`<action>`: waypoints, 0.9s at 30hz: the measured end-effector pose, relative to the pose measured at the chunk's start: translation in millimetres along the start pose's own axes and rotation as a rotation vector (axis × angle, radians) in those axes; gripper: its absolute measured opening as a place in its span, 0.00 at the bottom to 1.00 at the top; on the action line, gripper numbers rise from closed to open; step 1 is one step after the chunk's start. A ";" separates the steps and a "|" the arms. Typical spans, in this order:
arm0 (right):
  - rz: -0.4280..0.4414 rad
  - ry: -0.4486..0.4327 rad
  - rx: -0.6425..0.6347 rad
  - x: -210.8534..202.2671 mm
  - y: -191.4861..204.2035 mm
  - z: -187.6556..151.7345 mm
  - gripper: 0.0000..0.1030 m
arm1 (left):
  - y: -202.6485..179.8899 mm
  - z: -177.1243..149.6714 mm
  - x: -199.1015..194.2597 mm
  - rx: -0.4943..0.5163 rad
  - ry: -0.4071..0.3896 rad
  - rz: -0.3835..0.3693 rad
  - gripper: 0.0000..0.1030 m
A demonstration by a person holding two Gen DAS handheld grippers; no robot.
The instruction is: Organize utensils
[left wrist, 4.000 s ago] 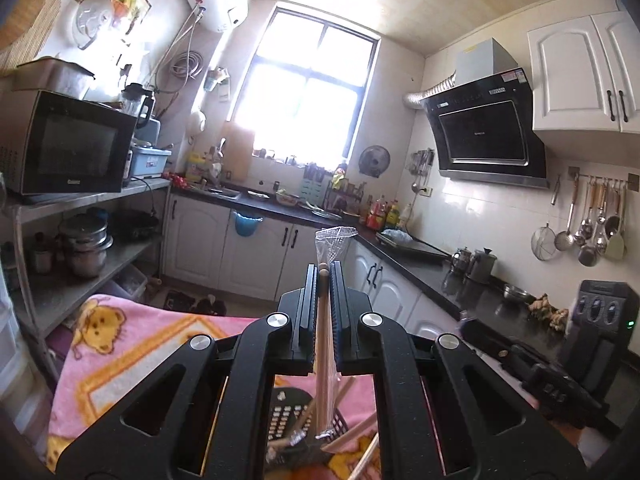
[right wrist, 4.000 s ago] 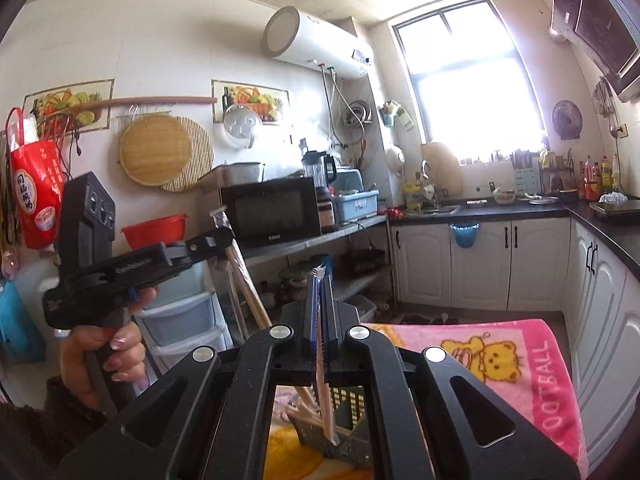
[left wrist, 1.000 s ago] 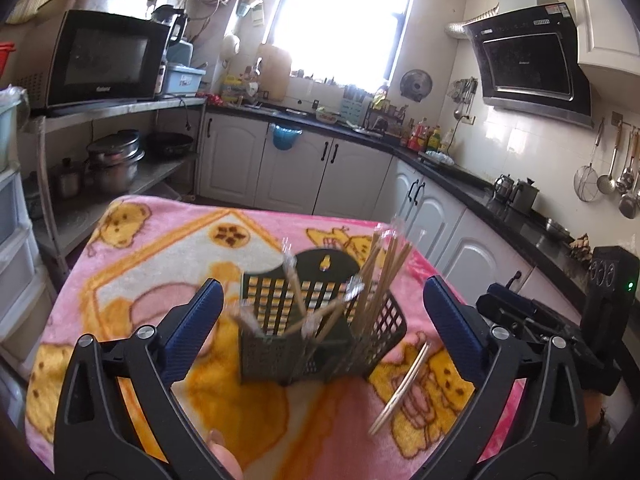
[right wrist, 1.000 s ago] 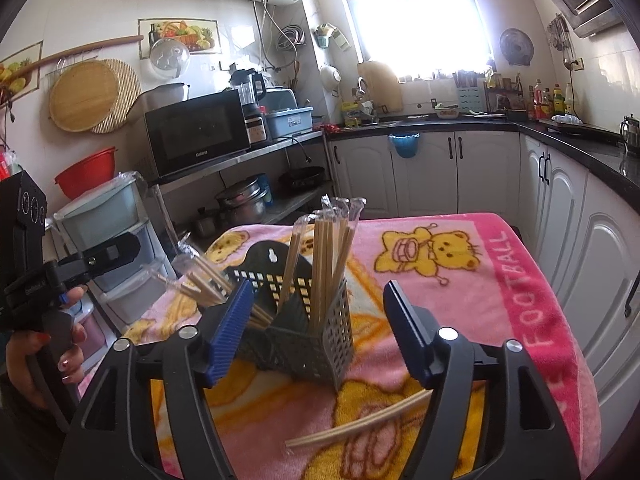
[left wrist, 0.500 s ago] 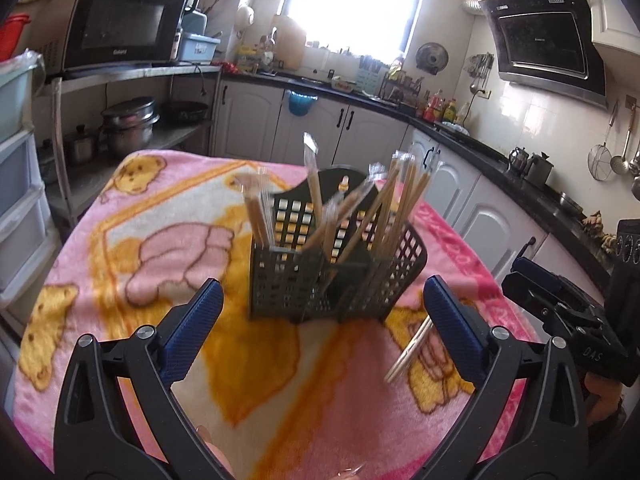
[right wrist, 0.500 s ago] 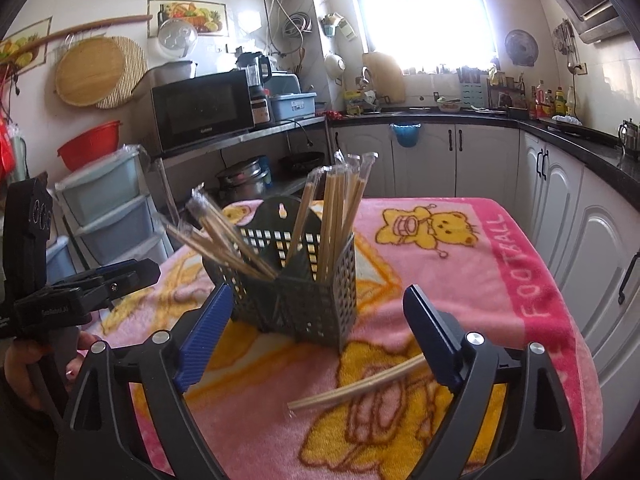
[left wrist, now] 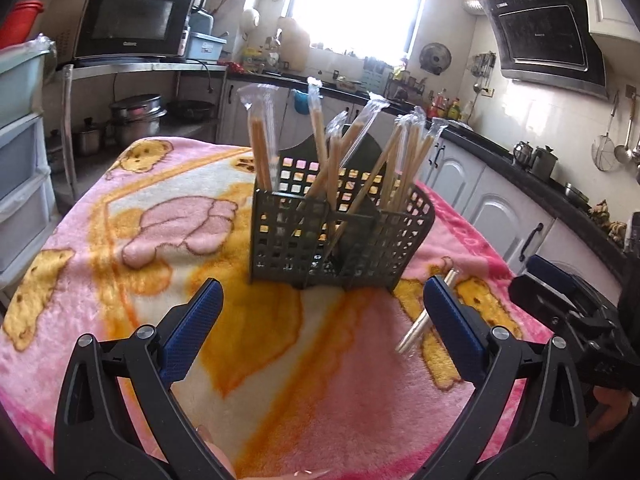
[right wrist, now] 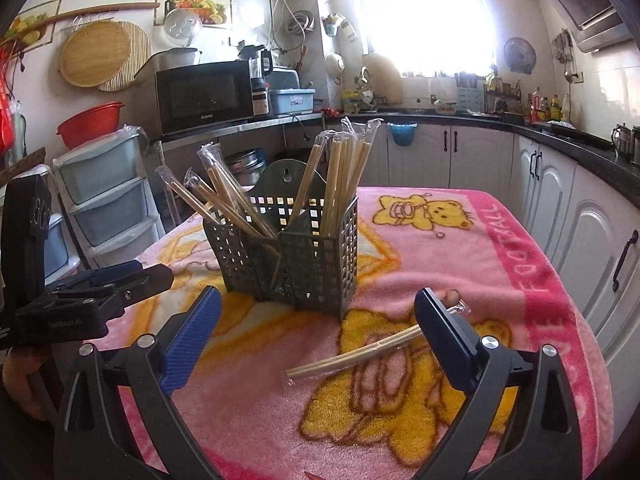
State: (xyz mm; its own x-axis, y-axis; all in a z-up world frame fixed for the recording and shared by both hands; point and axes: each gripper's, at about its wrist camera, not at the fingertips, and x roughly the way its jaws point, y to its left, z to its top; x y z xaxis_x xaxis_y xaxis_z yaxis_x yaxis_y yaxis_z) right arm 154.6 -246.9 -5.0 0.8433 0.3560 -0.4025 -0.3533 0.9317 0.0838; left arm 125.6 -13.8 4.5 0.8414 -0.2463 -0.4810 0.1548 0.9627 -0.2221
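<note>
**Ana:** Two grippers, both empty. The left gripper [left wrist: 320, 308] has its blue pads spread wide, and nothing sits between them but the pink blanket [left wrist: 120, 216].

**Ben:** And the right one?

**Ana:** The right gripper [right wrist: 318, 314] has its jaws opening and already far apart. Nothing is pinched; its right pad hides part of the loose chopstick pair [right wrist: 352, 354] in the right wrist view, but I cannot tell whether it touches it.

**Ben:** Where does that pair lie?

**Ana:** Flat on the blanket, wrapped in clear plastic, over a yellow bear print, just in front of the basket's right corner. From the left wrist view the same pair [left wrist: 424, 320] shows beside the left gripper's right pad.

**Ben:** And the rest of the utensils?

**Ana:** They stand in the grey mesh basket [right wrist: 320, 256] in the middle of the table. The wrapped chopsticks [right wrist: 344, 176] in its right compartment are nearly upright; those in the left compartment [right wrist: 216, 204] lean hard to the left.

**Ben:** Anything behind?

**Ana:** A black microwave [right wrist: 204, 94] on a steel shelf, with a red bowl [right wrist: 90, 124] on plastic drawers to its left.

**Ben:** Is the other tool in view?

**Ana:** Yes, the left gripper shows at the left edge of the right wrist view, held by a hand [right wrist: 24, 388].
</note>
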 end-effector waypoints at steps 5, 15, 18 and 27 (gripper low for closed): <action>-0.051 -0.041 -0.014 -2.0 0.6 -11.3 0.94 | 6.2 -8.6 0.9 -0.012 -0.023 0.014 0.90; -0.103 -0.159 -0.046 -12.2 5.7 -24.3 0.94 | 5.3 -21.2 -7.2 0.035 -0.129 0.080 0.90; -0.112 -0.205 -0.049 -16.1 6.9 -26.7 0.94 | 2.8 -23.7 -12.2 0.056 -0.178 0.083 0.90; -0.126 -0.261 -0.033 -22.8 8.8 -35.0 0.94 | -2.0 -27.7 -14.9 0.099 -0.218 0.100 0.90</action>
State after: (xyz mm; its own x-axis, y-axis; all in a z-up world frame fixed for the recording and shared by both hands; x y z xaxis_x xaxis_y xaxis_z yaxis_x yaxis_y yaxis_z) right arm 118.1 -249.3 -26.9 0.9555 0.2479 -0.1598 -0.2485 0.9685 0.0163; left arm 98.5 -15.2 -11.5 0.9451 -0.1296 -0.2999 0.1063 0.9900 -0.0930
